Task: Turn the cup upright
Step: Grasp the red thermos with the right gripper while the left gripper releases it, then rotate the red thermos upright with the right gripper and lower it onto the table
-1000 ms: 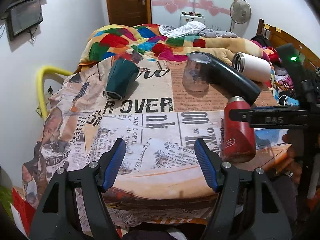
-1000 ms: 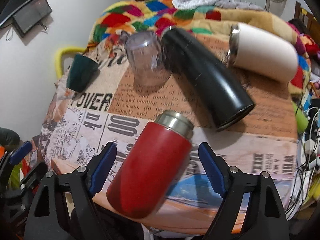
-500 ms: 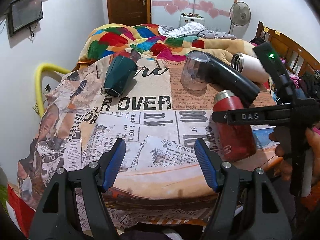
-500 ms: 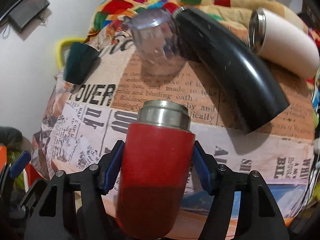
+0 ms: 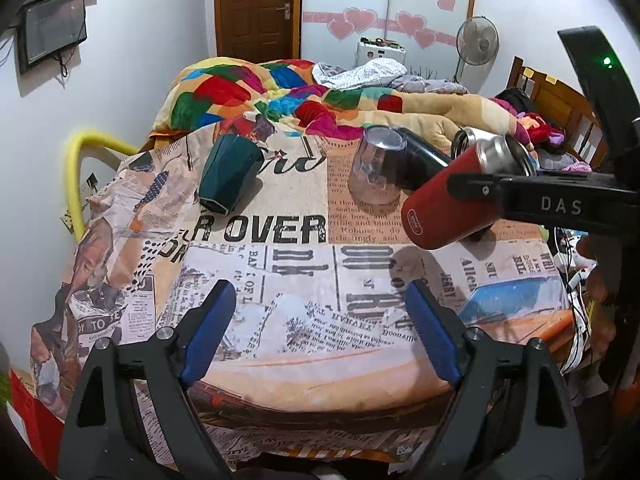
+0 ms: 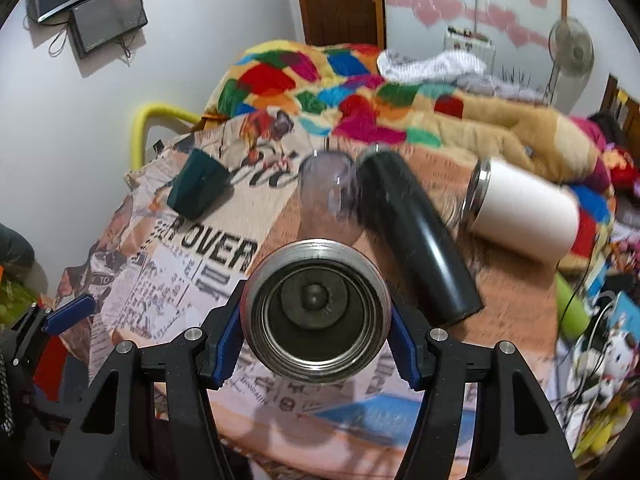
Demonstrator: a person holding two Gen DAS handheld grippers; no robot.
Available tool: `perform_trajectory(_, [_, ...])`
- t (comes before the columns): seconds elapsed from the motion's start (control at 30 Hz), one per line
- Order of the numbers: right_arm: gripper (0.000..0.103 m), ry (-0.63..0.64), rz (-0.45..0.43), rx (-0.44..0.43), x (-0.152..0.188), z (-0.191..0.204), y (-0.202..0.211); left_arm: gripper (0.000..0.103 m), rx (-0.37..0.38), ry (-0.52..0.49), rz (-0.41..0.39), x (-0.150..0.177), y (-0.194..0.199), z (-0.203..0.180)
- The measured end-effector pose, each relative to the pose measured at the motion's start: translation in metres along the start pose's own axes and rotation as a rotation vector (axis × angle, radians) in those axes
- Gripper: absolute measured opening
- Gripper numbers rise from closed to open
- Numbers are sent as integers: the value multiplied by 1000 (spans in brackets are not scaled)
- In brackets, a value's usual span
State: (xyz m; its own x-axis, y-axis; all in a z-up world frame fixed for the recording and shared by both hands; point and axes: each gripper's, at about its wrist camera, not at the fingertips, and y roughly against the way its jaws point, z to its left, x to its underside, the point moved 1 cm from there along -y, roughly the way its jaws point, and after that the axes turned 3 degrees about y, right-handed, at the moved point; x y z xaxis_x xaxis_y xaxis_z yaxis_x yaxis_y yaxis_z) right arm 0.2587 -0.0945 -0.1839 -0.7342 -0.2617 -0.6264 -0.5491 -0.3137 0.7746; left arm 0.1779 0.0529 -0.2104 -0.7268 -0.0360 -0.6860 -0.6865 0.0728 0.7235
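Note:
My right gripper [image 6: 316, 340] is shut on the red flask [image 5: 452, 200], which has a steel rim. It holds the flask tilted above the table, base down-left and mouth up-right in the left wrist view. In the right wrist view the flask's open steel mouth [image 6: 316, 312] faces the camera. My left gripper [image 5: 320, 328] is open and empty over the near table edge, well left of the flask.
On the newspaper-print tablecloth [image 5: 280, 280] lie a dark green cup [image 5: 228, 176], an upside-down clear cup [image 5: 376, 172], a black flask [image 6: 416, 232] and a white flask [image 6: 524, 212]. A colourful blanket [image 5: 280, 96] lies behind. Cables hang at the right edge [image 5: 576, 280].
My right gripper closed on the red flask, lifted it off the table and tilted it, so its mouth now points at the right wrist camera. The left gripper stayed open and nearly still.

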Motion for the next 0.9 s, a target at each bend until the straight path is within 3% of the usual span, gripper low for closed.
perform_trajectory(0.23, [59,66,6,18,0,5,-6,89,0,29,9,-4,-5,4])
perform_trajectory(0.5, [59,84,78,9,13,9,-29,89,3,51,34,-2,-12,10])
perform_trajectory(0.77, [59,60,83,8,8,8,-35,89,12,83,38,-3,-12,17])
perform_trajectory(0.9, [67,47,99,-39,11,8,-31,89,16,89,29,-7,-5,17])
